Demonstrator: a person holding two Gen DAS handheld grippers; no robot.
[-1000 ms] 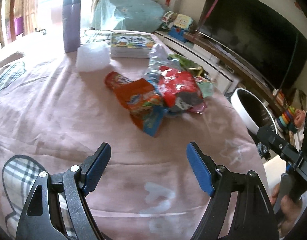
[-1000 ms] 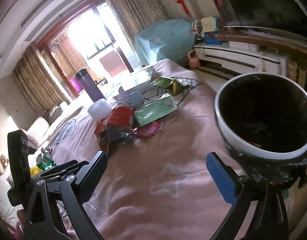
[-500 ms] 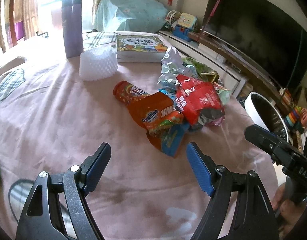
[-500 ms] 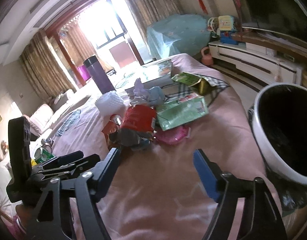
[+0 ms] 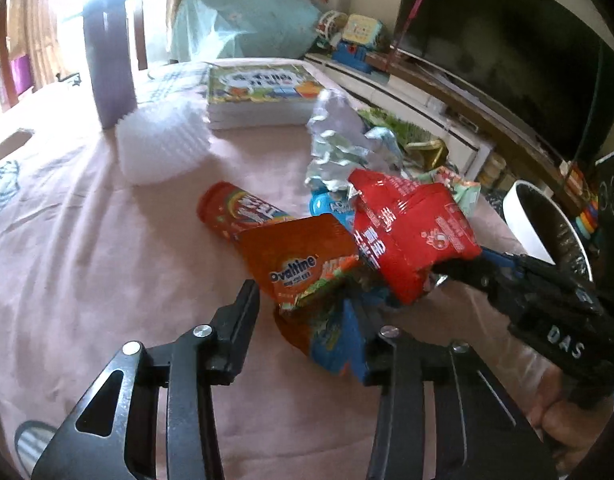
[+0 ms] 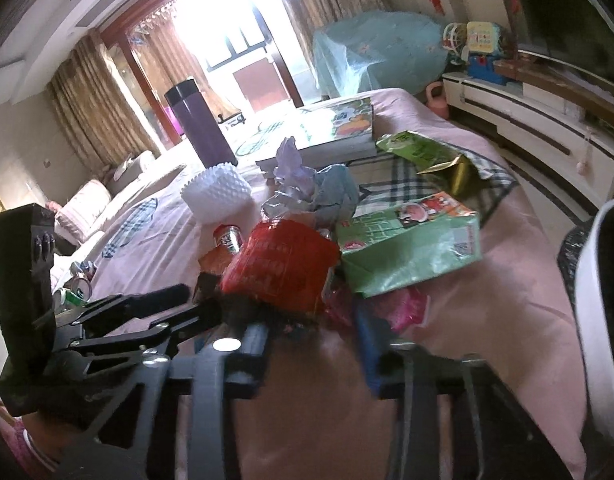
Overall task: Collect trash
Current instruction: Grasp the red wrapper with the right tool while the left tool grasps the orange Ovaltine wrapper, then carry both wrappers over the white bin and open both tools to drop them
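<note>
Both grippers have closed in on the wrappers heaped mid-table: left gripper spread around the orange pack, right gripper still unclenched, so grabbing looks imminent; bin waits beside the table

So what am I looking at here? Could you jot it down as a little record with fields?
surface: pink tablecloth
trash: wrapper pile, red packet, orange Ovaltine wrapper, green packet
bin: white-rimmed bin at the table's edge
left gripper: open, at the pile
right gripper: open, at the pile
also on table: purple flask, book
</note>
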